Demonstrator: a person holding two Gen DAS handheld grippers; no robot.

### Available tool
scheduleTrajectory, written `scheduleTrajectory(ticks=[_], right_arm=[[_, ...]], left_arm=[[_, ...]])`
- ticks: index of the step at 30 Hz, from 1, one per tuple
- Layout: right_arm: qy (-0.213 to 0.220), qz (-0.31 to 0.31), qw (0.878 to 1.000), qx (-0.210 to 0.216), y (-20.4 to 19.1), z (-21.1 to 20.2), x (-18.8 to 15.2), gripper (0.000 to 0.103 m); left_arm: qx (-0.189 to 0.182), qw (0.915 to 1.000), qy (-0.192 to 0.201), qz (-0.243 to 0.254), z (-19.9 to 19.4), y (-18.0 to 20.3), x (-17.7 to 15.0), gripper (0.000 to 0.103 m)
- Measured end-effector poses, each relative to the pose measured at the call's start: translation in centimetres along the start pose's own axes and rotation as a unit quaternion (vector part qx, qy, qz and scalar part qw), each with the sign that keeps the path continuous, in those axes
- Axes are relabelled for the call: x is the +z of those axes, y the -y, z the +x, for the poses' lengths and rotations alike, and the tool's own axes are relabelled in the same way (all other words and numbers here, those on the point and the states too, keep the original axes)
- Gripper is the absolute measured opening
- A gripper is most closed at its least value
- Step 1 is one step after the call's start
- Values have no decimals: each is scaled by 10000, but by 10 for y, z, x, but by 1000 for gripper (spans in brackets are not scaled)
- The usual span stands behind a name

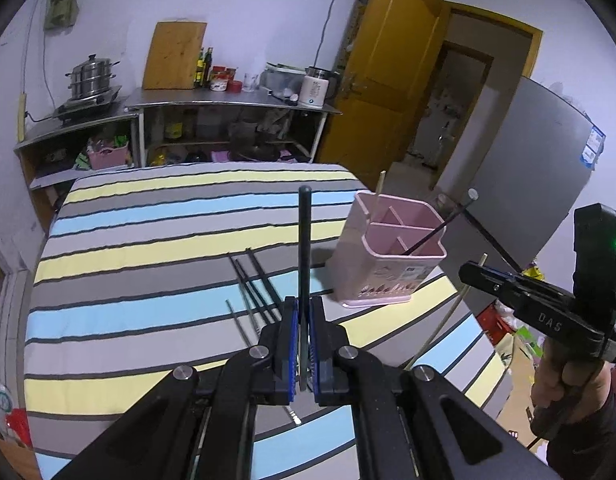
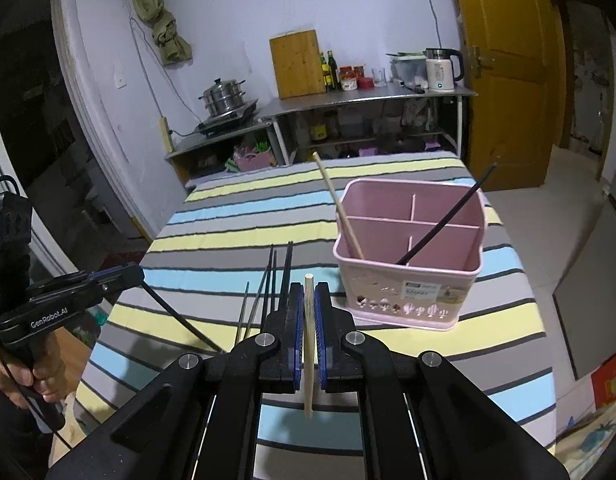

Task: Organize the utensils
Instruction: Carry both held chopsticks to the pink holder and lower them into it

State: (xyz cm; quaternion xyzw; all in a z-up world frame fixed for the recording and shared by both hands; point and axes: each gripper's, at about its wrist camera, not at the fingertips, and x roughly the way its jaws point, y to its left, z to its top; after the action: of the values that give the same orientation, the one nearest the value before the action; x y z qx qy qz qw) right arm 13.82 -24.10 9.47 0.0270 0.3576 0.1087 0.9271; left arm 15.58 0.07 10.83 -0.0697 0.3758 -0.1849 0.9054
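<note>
left tool (image 1: 304, 344): clamped tight on a black chopstick (image 1: 304, 240) that sticks up and forward out of the pads, tip well clear of the striped surface (image 1: 148, 240).
right tool (image 2: 308, 340): pinched shut on a pale wooden chopstick (image 2: 308, 344), which pokes out both ends, a short bit ahead and a longer bit hanging back under the tool.
holder: the pink utensil holder (image 2: 407, 280) sits ahead and to the right of both tools, already with one wooden chopstick (image 2: 339, 208) and one black chopstick (image 2: 447, 224) leaning in separate compartments.
leftovers: a bunch of dark chopsticks (image 2: 276, 280) lies on the surface just ahead and left of the right tool.
risk, slip: both grips are on thin smooth sticks, so a tilt could probably let one slide out.
risk, knock: a long stick swinging in could likely clip the holder's rim or the leaning sticks and tip the thing, which looks light.
risk, mix-up: dividers are narrow, so a stick could easily land in the wrong slot.
hard to see: how many loose chopsticks are left, since the tools cover part of the pile; the holder's near compartments' bottoms are hidden too.
</note>
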Motion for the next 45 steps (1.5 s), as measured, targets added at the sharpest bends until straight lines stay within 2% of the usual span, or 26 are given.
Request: scheduleTrajectory(ticks=[10,21,28,34,45], right_arm=[[358,203,9991,-80,19,-19,17,5],[1336,526,9891,-326,45,-44,75,5],[1720,702,9816,-442,56,-47,95,5],[1675,765,9816,-508,63,-26,92,5],[1181,704,9889,-572,65,16,66,5]], left_arm=[[-319,9992,-19,229,17,33,38,5],[-695,9962,364,364,29,70,104,5],[-729,9953,510,376,44,79,124,5],[-651,9962,482,329,71,73,123,5],[-559,9981,-55,267,124,56,100,5]])
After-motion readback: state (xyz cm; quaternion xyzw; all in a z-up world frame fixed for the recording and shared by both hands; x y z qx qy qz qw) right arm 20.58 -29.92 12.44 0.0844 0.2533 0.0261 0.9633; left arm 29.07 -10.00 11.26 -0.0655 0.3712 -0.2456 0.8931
